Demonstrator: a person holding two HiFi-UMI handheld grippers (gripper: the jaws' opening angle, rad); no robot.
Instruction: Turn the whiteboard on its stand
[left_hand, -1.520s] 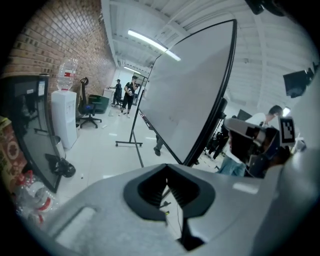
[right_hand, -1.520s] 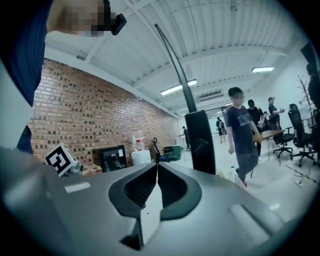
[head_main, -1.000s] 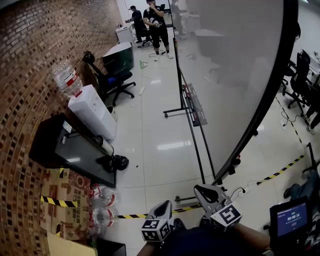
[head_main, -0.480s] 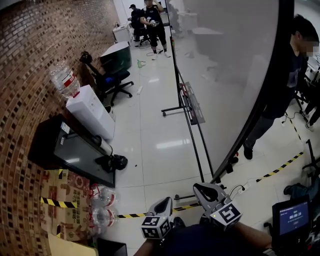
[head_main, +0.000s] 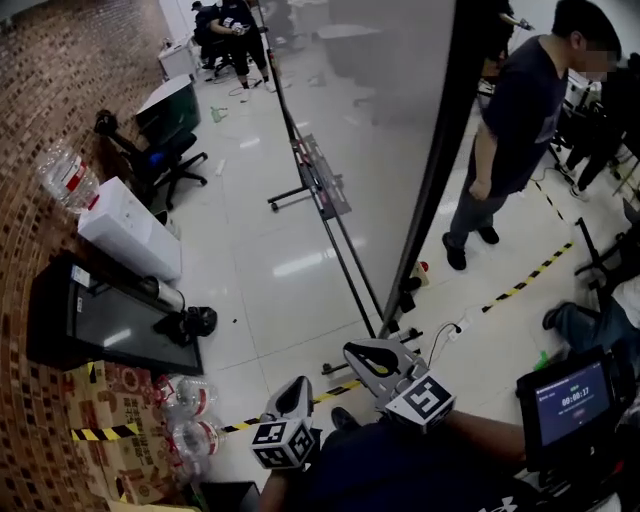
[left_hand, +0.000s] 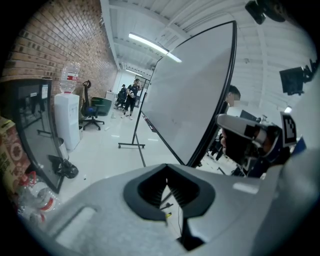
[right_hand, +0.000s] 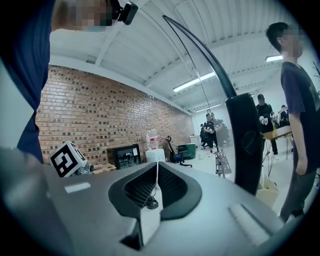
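The whiteboard (head_main: 370, 90) is a tall grey panel in a black frame, standing on a wheeled black stand (head_main: 320, 195); its near edge runs down to the floor just beyond my grippers. Both grippers hang low at the bottom of the head view, clear of the board. My left gripper (head_main: 299, 384) is shut and empty, and so is my right gripper (head_main: 354, 351), which is nearer the frame's foot. The left gripper view shows the board (left_hand: 185, 95) ahead of the shut left gripper (left_hand: 167, 175). Beside the right gripper (right_hand: 156, 175), the board's black edge (right_hand: 247, 140) stands close on the right.
A person in a dark shirt (head_main: 515, 110) stands behind the board at the right. By the brick wall on the left are a water dispenser (head_main: 125, 230), a black screen (head_main: 100, 320), water bottles (head_main: 185, 420) and an office chair (head_main: 165, 160). Yellow-black tape (head_main: 520, 285) crosses the floor.
The head view has swung right, so the board's near edge now sits farther left and steeper. A person has come into full view behind it. Both grippers have stayed put.
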